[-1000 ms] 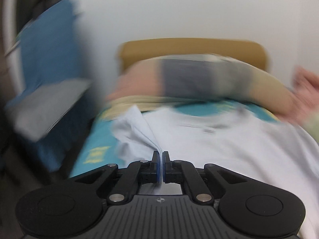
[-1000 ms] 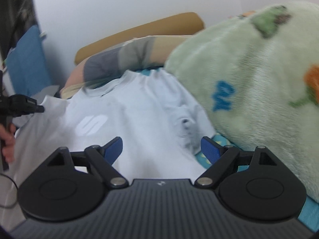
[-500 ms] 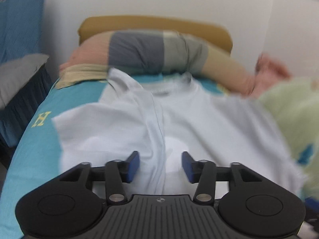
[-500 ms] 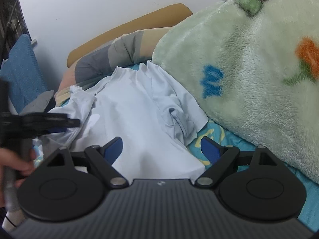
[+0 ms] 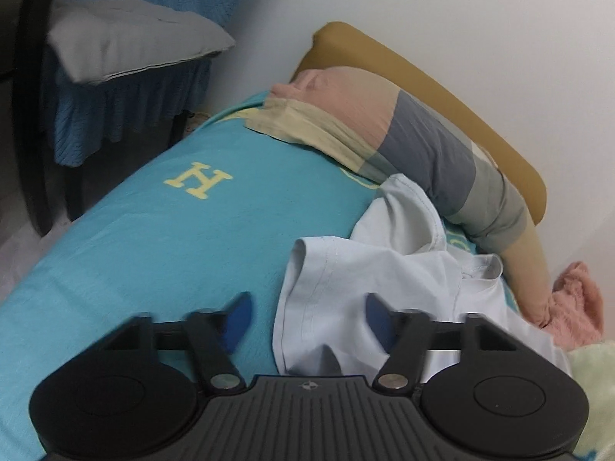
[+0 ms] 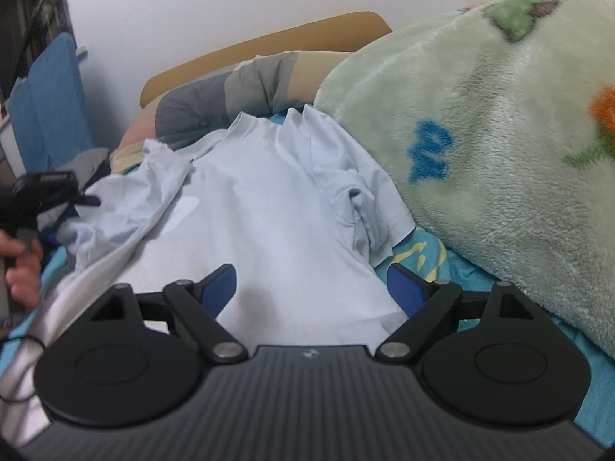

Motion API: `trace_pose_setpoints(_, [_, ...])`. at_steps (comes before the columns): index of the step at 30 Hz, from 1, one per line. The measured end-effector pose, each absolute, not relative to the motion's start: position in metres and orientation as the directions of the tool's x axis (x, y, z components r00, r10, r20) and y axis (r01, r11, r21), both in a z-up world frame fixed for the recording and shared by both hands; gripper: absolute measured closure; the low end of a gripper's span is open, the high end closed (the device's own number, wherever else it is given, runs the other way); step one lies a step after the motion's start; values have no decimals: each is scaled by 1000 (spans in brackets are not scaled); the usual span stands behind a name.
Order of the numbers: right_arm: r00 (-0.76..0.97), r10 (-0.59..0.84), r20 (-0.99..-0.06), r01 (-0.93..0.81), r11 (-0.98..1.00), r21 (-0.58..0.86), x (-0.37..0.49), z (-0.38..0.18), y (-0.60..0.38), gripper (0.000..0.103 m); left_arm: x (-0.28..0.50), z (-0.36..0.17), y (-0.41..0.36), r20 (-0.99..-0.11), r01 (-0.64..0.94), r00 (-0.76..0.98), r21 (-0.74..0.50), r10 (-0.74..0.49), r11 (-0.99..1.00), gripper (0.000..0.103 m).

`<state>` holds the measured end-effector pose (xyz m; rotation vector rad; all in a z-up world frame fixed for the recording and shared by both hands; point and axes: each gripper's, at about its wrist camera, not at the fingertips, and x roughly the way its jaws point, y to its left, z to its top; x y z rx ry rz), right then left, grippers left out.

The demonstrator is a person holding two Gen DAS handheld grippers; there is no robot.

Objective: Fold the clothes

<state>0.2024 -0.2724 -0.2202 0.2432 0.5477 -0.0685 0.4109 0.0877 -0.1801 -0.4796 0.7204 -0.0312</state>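
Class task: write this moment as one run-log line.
left gripper: closing, nothing gripped | right gripper: open | T-shirt: flat on bed, sleeve rumpled

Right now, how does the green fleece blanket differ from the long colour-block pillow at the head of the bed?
The blanket is fluffy pale green with blue, orange and green prints; the pillow is smooth, in pink, grey and beige blocks. The blanket is heaped along one side of the shirt; the pillow lies along the headboard, beyond the shirt's neck. Both rest on the teal sheet and border the shirt.
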Motion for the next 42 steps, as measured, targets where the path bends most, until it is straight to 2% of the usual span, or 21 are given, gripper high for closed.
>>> trace_pose_setpoints(2, [854,-6,-520,122,975,188,203,-222,-269,16,416,-179,95,-626,-117,748,-449,-219,886,95])
trace_pose_setpoints(9, [874,-30,-485,89,991,100,198,-220,-252,16,451,-132,173,-640,-139,755,-371,-144,918,99])
trace_pose_setpoints(13, [878,-51,-476,79,996,39,197,-220,-240,16,485,-98,228,-670,-232,740,-181,53,956,99])
trace_pose_setpoints(15, [876,-53,-479,73,997,23,198,-220,-236,16,500,-96,249,-683,-297,709,-65,174,953,99])
trace_pose_setpoints(17, [874,-54,-483,69,998,13,199,-221,-234,16,509,-110,266,-715,-339,666,-32,216,940,98])
trace_pose_setpoints(19, [871,-53,-488,68,998,12,200,-222,-233,16,508,-129,276,-730,-373,650,-61,214,926,94])
trace_pose_setpoints(20, [871,-53,-489,69,997,15,200,-222,-233,16,503,-138,278,-725,-382,657,-82,208,920,87])
trace_pose_setpoints(21, [870,-53,-490,71,997,19,201,-223,-234,16,498,-146,278,-719,-387,663,-91,209,917,72])
trace_pose_setpoints(23, [871,-49,-489,74,997,31,200,-223,-236,16,485,-155,271,-717,-370,669,-95,194,924,52])
trace_pose_setpoints(26, [870,-43,-491,75,996,46,201,-223,-238,16,458,-159,252,-723,-307,676,-99,144,947,49])
trace_pose_setpoints(30, [873,-32,-487,75,995,69,201,-222,-240,16,401,-139,218,-702,-232,707,-117,85,966,38])
trace_pose_setpoints(32, [878,-27,-477,72,995,76,199,-219,-240,16,371,-122,194,-673,-186,736,-88,79,979,37])
trace_pose_setpoints(33, [883,-23,-469,68,994,81,197,-217,-240,16,355,-112,181,-650,-163,755,-65,82,985,31])
trace_pose_setpoints(35, [892,-12,-452,59,994,89,193,-212,-241,16,324,-92,155,-603,-121,794,-28,80,992,27])
trace_pose_setpoints(40, [918,11,-396,38,993,115,176,-194,-246,16,255,-45,96,-548,-33,837,-20,17,999,22])
trace_pose_setpoints(42, [924,11,-382,43,990,131,169,-187,-250,17,233,-31,73,-535,-7,845,-34,-12,999,17])
